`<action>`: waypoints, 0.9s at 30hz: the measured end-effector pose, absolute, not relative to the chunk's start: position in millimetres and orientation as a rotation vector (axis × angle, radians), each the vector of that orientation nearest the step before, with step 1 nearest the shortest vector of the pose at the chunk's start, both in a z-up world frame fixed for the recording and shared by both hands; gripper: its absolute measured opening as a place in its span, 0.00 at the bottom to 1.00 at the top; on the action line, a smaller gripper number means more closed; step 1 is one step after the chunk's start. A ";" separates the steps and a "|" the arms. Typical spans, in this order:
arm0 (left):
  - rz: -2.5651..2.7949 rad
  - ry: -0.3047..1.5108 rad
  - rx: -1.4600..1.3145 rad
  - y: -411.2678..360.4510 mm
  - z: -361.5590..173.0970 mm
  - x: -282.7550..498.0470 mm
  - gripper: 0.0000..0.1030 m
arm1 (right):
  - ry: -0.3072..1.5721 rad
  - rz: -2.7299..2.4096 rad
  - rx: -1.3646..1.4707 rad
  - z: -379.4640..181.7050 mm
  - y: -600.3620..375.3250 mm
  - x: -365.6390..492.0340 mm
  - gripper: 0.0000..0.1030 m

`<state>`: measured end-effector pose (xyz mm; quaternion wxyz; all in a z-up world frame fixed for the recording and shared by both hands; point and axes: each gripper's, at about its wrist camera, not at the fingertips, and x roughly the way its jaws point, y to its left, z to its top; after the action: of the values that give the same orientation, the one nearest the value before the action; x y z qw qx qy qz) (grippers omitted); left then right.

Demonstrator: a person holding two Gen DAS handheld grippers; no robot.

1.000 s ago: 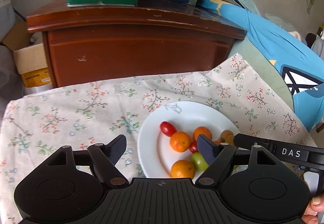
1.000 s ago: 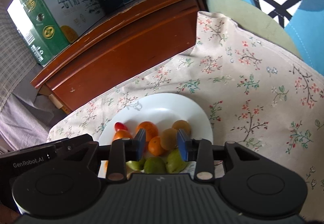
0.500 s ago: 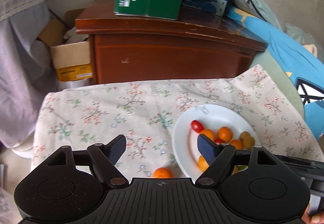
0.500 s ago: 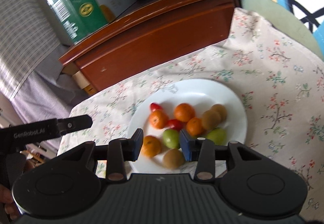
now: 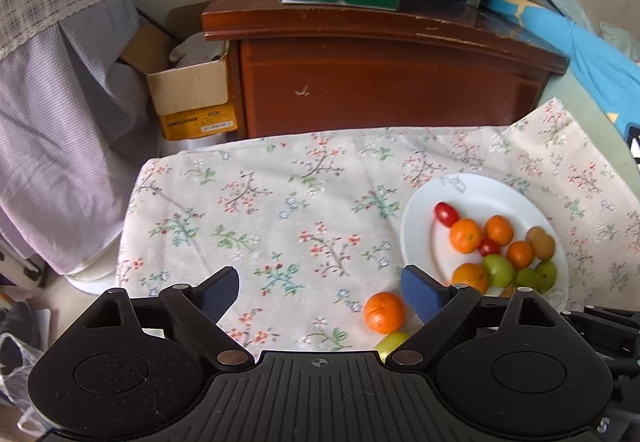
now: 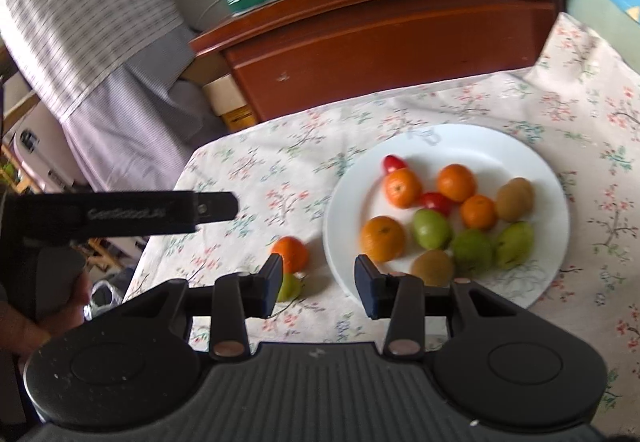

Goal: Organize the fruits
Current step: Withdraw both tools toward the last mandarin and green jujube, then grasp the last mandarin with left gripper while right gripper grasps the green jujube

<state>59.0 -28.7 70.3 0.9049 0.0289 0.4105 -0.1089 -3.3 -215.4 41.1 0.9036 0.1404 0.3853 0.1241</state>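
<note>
Two fruits lie off white plate [image 6: 556, 198] on floral cloth [image 5: 280, 202]: tangerine [image 5: 384, 312], round, no long axis; green fruit [image 6: 289, 287], partly hidden. Left gripper [image 5: 320, 292] jaws just widened, nothing between. Right gripper [image 6: 316, 284] jaws narrowly apart, nothing clamped.

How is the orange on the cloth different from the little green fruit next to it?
The orange is round and shows whole; the green fruit is pear-shaped, looks smaller, and is partly hidden behind the right gripper. Both lie on the flowered cloth, off the white plate.
</note>
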 end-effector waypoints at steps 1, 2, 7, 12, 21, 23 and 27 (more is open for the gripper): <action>-0.215 0.852 0.064 -27.7 69.1 59.2 0.88 | 0.800 0.266 0.285 40.4 -212.5 -3.4 0.40; -0.210 0.858 0.065 -26.3 67.9 59.7 0.88 | 0.804 0.274 0.281 39.4 -209.9 -3.2 0.40; -0.196 0.876 0.083 -21.3 61.7 60.4 0.88 | 0.823 0.309 0.257 32.3 -197.0 -0.8 0.40; -0.181 0.893 0.102 -18.3 55.8 61.3 0.88 | 0.835 0.328 0.238 24.6 -188.5 1.5 0.40; -0.158 0.916 0.127 -13.1 47.9 61.7 0.88 | 0.837 0.351 0.231 14.1 -183.9 4.3 0.40; -0.152 0.917 0.121 -10.0 47.6 61.9 0.88 | 0.835 0.359 0.229 11.2 -183.0 4.2 0.40; -0.142 0.914 0.098 -3.0 48.2 62.9 0.88 | 0.844 0.368 0.214 3.7 -178.1 5.8 0.40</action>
<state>62.9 -3.0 48.2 0.8938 0.0471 0.4408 -0.0685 5.8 -178.1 3.7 0.8903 0.1032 0.4065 0.1773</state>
